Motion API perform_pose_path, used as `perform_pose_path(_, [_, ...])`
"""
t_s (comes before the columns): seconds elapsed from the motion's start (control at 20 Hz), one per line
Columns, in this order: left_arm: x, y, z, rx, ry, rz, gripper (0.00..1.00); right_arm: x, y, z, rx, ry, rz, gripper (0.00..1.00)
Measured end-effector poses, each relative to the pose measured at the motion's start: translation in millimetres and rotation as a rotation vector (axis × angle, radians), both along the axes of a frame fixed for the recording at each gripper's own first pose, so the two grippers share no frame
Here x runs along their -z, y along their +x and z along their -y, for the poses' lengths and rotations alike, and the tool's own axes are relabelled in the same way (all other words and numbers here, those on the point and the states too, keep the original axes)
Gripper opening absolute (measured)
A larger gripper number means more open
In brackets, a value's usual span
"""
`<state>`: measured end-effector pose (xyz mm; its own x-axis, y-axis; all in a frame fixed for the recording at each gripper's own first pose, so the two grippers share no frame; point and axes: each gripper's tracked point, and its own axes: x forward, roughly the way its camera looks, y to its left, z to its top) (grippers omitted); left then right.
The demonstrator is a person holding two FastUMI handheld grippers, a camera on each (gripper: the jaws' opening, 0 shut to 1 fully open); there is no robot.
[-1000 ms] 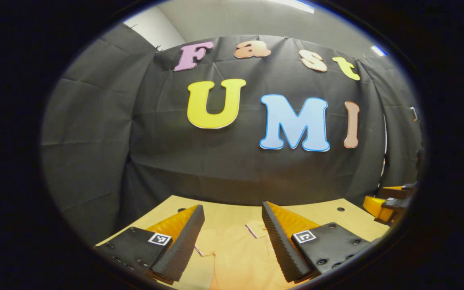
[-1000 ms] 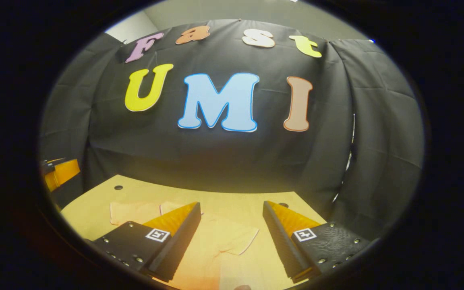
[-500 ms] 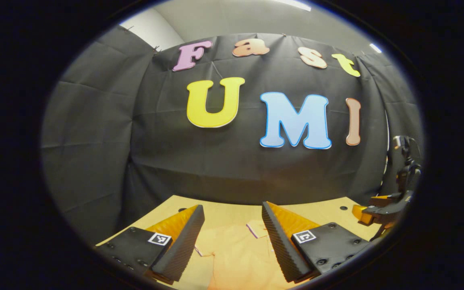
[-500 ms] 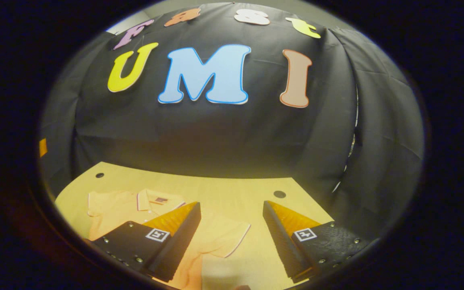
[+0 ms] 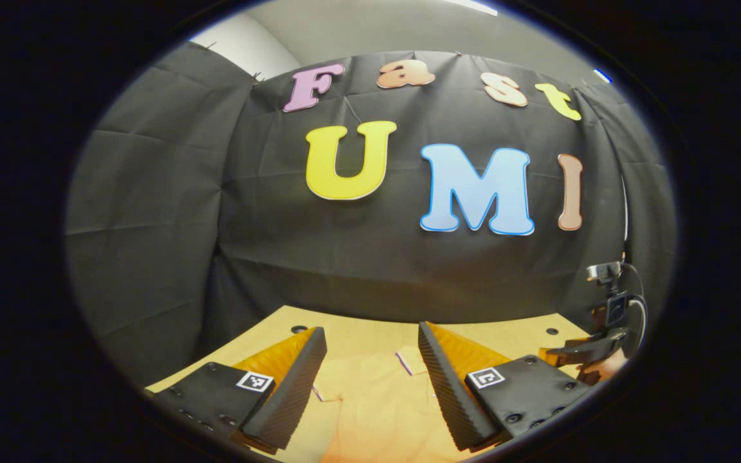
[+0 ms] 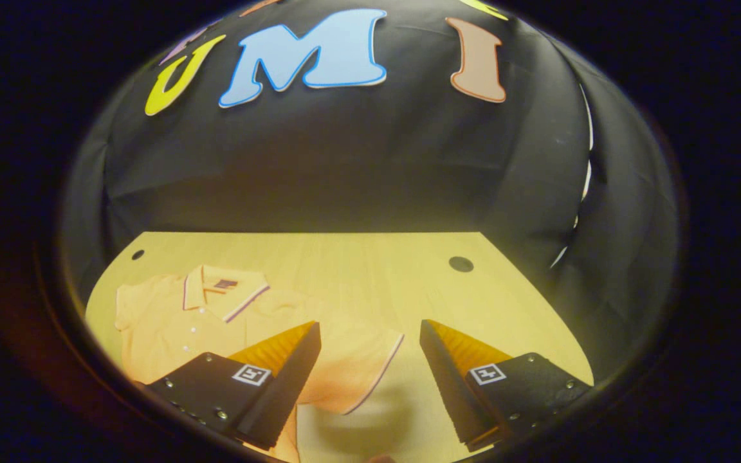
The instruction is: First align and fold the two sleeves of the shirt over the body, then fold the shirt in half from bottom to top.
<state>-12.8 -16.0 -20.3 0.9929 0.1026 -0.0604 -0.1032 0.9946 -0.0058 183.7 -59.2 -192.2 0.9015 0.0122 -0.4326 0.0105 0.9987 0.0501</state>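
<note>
Wooden table [image 6: 357, 270] is seen low in both views, with the shirt [image 6: 177, 315] spread flat at lower left. Both the right gripper [image 6: 370, 360] and left gripper [image 5: 370, 366] are held wide open, empty. The sleeve [image 6: 357, 366] should be pinched at its edge.

– What can't you make out on the shirt [image 6: 171, 321]?
– Its lower half drops below the right gripper view's edge, and your gripper's finger [image 6: 280, 376] covers part of one sleeve [image 6: 351, 366].
– And the collar [image 5: 409, 361]?
– Half hidden (a finger in front) in the left gripper view.
</note>
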Motion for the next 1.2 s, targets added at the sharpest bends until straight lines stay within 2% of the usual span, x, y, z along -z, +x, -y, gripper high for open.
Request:
perform_pose_path(0.35, [8,-7,0,-0.031,-0.015,-0.022,0.94,56,26,1,-0.014,0.0,-0.126,0.96])
perform_pose_path(0.65, [5,-11,9,-0.036,0.003,-0.006,0.94,79,28,-4,-0.038,0.025,-0.187,0.96])
perform_pose_path(0.7, [5,-13,11,-0.035,0.004,-0.004,0.94,84,25,-7,-0.048,0.029,-0.211,0.93])
perform_pose_path(0.75, [3,-14,11,-0.037,0.006,0.002,0.94,84,23,-11,-0.059,0.051,-0.222,0.8])
perform_pose_path(0.8, [2,-16,12,-0.038,0.008,0.006,0.94,82,21,-13,-0.055,0.07,-0.229,0.75])
perform_pose_path(0.85, [1,-17,13,-0.038,0.009,0.009,0.94,83,23,-12,-0.05,0.084,-0.232,0.59])
perform_pose_path(0.95, [2,-20,16,-0.039,0.007,0.01,0.94,83,23,-8,-0.037,0.102,-0.239,0.46])
perform_pose_path(1.0, [3,-22,16,-0.041,0.008,0.011,0.94,81,23,-9,-0.036,0.127,-0.245,0.26])
perform_pose_path(1.1, [2,-27,18,-0.042,0.015,0.014,0.94,86,25,-8,-0.024,0.144,-0.255,0.26])
perform_pose_path(1.15, [2,-29,19,-0.043,0.019,0.015,0.94,78,21,-8,-0.027,0.158,-0.251,0.07])
perform_pose_path(1.2, [2,-30,20,-0.045,0.021,0.017,0.94,79,22,-9,-0.03,0.16,-0.25,0.07])
